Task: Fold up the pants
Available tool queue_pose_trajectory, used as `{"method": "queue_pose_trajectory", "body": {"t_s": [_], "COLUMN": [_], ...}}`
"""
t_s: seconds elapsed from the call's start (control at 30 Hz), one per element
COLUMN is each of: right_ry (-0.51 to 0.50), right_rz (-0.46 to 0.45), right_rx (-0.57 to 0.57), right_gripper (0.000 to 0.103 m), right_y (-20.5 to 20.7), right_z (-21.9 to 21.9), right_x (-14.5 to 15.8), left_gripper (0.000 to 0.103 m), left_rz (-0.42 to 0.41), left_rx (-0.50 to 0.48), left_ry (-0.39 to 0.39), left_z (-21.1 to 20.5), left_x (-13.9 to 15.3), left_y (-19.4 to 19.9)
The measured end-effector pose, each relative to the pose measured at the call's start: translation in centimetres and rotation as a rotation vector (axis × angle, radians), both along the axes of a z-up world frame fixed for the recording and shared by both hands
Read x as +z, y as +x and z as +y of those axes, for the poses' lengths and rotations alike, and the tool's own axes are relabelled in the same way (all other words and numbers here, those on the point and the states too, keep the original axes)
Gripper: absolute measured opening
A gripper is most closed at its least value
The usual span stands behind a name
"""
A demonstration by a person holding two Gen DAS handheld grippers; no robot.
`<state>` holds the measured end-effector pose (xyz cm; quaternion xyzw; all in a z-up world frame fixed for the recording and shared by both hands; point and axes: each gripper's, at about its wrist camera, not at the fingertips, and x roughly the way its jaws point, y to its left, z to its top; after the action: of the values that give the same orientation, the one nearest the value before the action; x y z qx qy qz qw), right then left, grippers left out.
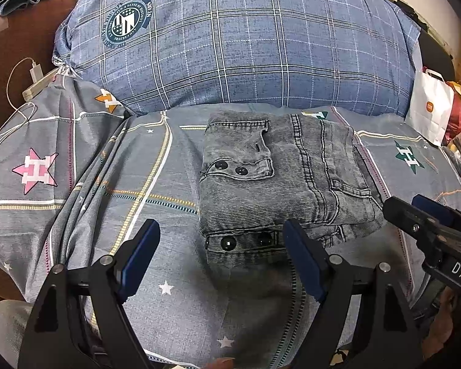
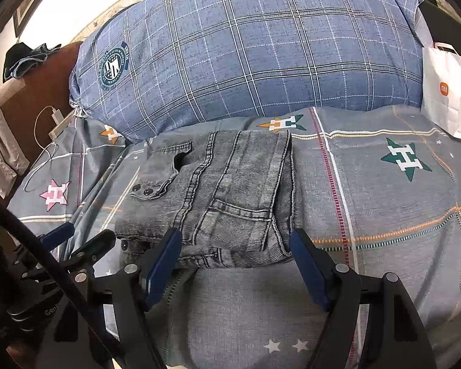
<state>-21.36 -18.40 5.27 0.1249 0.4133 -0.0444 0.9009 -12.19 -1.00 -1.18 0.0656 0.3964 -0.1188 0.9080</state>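
The grey denim pants [image 1: 279,181] lie folded into a compact rectangle on the grey star-patterned bed sheet [image 1: 107,184]; they also show in the right wrist view [image 2: 224,196]. My left gripper [image 1: 221,233] is open and empty, just in front of the fold's near left edge. My right gripper [image 2: 235,243] is open and empty, at the fold's near right edge. The right gripper also shows in the left wrist view [image 1: 415,212] beside the fold's right corner. The left gripper shows in the right wrist view [image 2: 80,236] at the fold's left corner.
A big blue plaid pillow [image 1: 246,40] lies behind the pants. A white paper bag [image 2: 445,92] stands at the right. A charger with a white cable [image 1: 37,73] lies at the left by a brown headboard [image 1: 18,46]. The sheet is bunched into folds [image 1: 86,190] left of the pants.
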Motion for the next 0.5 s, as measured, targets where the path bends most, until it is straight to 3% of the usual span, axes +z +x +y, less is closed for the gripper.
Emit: {"method": "queue_pose_trajectory", "body": {"t_s": [0.5], "right_ry": [-0.006], "right_rz": [-0.001], "right_rx": [0.004], "right_gripper": [0.075], "right_y": [0.01], "right_z": [0.09], "right_x": [0.00], "left_gripper": [0.082], "left_rz": [0.003], "left_rx": [0.002], "left_ry": [-0.001], "left_z": [0.04], "left_x": [-0.09], "left_y": [0.02]}}
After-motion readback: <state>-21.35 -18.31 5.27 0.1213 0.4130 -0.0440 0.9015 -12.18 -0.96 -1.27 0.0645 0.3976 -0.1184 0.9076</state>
